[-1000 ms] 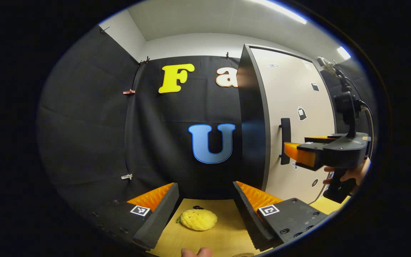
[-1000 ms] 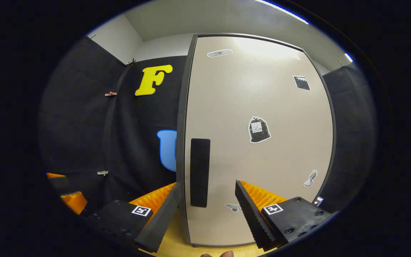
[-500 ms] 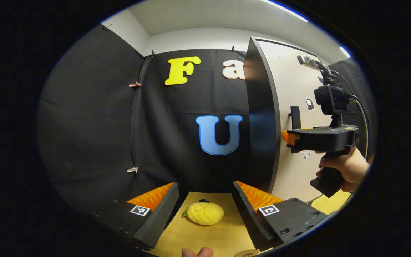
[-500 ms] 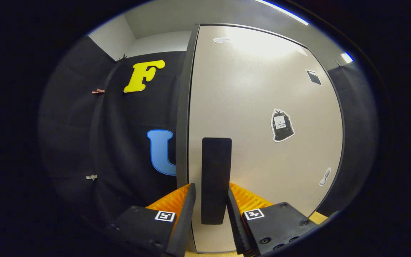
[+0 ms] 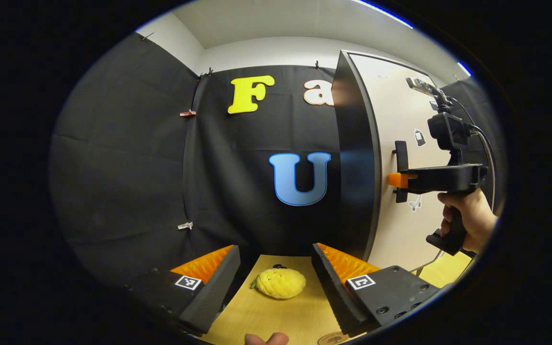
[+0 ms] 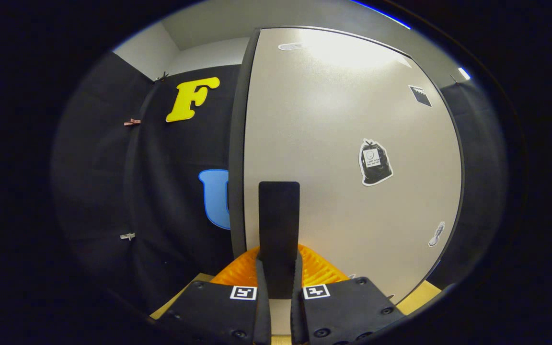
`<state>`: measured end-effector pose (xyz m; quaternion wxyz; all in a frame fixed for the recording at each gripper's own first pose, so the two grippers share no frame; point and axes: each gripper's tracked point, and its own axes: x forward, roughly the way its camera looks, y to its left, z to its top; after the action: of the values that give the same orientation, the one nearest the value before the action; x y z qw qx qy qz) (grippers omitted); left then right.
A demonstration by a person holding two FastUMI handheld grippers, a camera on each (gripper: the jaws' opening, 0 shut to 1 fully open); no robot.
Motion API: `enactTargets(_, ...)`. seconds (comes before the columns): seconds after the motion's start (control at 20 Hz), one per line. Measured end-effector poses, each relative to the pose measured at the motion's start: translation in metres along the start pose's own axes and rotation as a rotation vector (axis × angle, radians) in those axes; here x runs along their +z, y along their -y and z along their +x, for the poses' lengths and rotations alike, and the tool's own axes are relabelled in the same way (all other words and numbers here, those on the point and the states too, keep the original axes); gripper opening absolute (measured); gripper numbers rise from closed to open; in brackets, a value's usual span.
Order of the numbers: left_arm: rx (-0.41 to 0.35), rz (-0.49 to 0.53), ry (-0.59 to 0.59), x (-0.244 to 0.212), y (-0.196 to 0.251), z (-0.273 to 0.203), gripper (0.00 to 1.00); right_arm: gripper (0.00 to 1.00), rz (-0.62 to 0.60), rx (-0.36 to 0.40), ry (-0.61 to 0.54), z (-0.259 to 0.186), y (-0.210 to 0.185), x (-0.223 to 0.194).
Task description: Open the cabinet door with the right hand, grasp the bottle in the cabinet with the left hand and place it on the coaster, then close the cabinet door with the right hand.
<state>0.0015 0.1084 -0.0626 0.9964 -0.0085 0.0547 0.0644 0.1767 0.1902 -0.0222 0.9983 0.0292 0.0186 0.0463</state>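
On the left, the left tool [image 5: 272, 280] waits with its fingers wide apart above the tabletop [image 5: 276, 318], over one yellow lemon-shaped toy [image 5: 280, 282]. On the right, the right tool [image 6: 278, 282] is clamped on the single black handle [image 6: 279, 230] of the one cabinet door [image 6: 343, 143]. The door looks closed, so the opening is only beginning; the bottle is presumably behind it.

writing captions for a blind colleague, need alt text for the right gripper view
The right gripper is closed on the dark vertical handle of a pale cabinet door, one finger on each side of it. The door looks shut and carries a few small stickers; black cloth hangs to its left.
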Motion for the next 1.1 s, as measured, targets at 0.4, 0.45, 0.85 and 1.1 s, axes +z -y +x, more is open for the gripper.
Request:
enactTargets(0.4,-0.003,0.017,0.027,0.012,0.013,-0.022,0.95,0.20,0.018,0.087,0.001,-0.040,-0.005,0.009)
enactTargets(0.45,-0.002,0.014,0.030,0.014,0.014,-0.024,0.95,0.20,0.018,0.101,-0.001,-0.044,-0.005,0.010)
enactTargets(0.85,-0.014,-0.008,0.047,0.024,0.030,-0.046,0.95,0.20,0.020,0.164,0.009,-0.083,0.009,0.015)
enactTargets(1.1,-0.025,-0.006,0.058,0.029,0.039,-0.052,0.94,0.20,0.030,0.186,0.011,-0.107,0.021,0.017)
